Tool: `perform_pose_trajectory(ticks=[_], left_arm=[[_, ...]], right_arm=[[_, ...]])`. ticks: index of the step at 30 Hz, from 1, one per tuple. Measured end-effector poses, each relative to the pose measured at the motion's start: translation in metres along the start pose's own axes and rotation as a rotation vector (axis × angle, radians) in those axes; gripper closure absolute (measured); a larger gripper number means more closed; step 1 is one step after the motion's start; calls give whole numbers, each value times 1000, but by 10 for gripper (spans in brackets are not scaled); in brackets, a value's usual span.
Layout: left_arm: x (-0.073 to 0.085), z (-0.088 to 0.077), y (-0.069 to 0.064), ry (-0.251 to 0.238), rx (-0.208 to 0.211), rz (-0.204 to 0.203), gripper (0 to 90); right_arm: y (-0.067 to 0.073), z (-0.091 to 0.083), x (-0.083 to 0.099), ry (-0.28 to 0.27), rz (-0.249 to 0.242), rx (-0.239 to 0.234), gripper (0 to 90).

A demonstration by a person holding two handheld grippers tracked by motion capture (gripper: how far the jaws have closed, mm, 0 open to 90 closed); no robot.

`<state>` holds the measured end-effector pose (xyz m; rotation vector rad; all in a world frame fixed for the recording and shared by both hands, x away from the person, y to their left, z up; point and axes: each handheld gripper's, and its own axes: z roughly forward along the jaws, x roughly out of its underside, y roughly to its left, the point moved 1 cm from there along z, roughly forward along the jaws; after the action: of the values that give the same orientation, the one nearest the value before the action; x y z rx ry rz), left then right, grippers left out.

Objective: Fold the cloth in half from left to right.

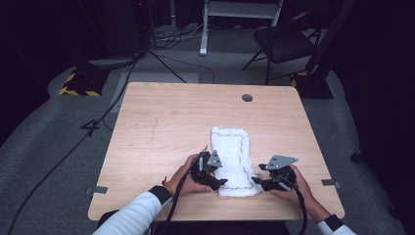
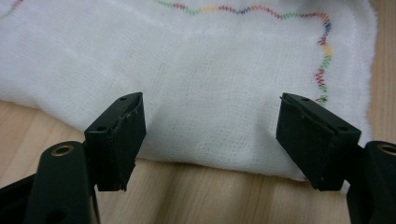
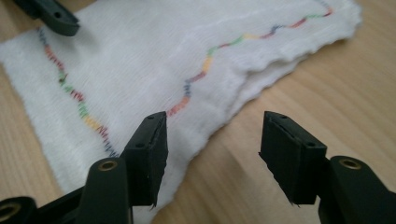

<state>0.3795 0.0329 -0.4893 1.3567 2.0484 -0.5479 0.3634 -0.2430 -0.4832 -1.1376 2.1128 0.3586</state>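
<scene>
A folded white gauze cloth with multicoloured zigzag stitching (image 1: 233, 161) lies flat on the light wooden tabletop (image 1: 161, 127), long axis running away from the person. The left gripper (image 2: 210, 140) and right gripper (image 3: 212, 156) flank its near end, jaws wide, holding nothing. Its near left corner is hidden in the high view.

My high view looks forward and down over the table (image 1: 161, 117). My gripper views sit close above it, both facing the white cloth (image 2: 210, 70) at six o'clock.
</scene>
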Motion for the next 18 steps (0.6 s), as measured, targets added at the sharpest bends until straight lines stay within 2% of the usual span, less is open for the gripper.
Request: perform_pose_trajectory(ticks=[1,4,7,9,10,13,15,18], left_arm=[[-1,-3,3,-8,-21,-2,224],[-5,-7,15,-20,-38,-31,225],[-7,-10,27,-17,-77,-45,222],[-9,-12,35,-22,-109,-51,219],[-9,-12,39,-33,-128,-58,220],[-11,-11,53,-30,-145,-101,212],[-14,-9,61,-19,-169,-94,212],[-19,-5,75,-26,-194,-122,210]], right_arm=[[-4,-2,-2,-10,5,7,424],[-19,-5,-11,-51,31,25,431],[-32,-3,-21,-62,37,54,425],[-41,0,-28,-73,47,54,423],[-44,2,-31,-75,48,56,422],[-54,12,-41,-62,45,68,421],[-61,20,-47,-59,48,73,422],[-71,34,-57,-67,53,70,425]])
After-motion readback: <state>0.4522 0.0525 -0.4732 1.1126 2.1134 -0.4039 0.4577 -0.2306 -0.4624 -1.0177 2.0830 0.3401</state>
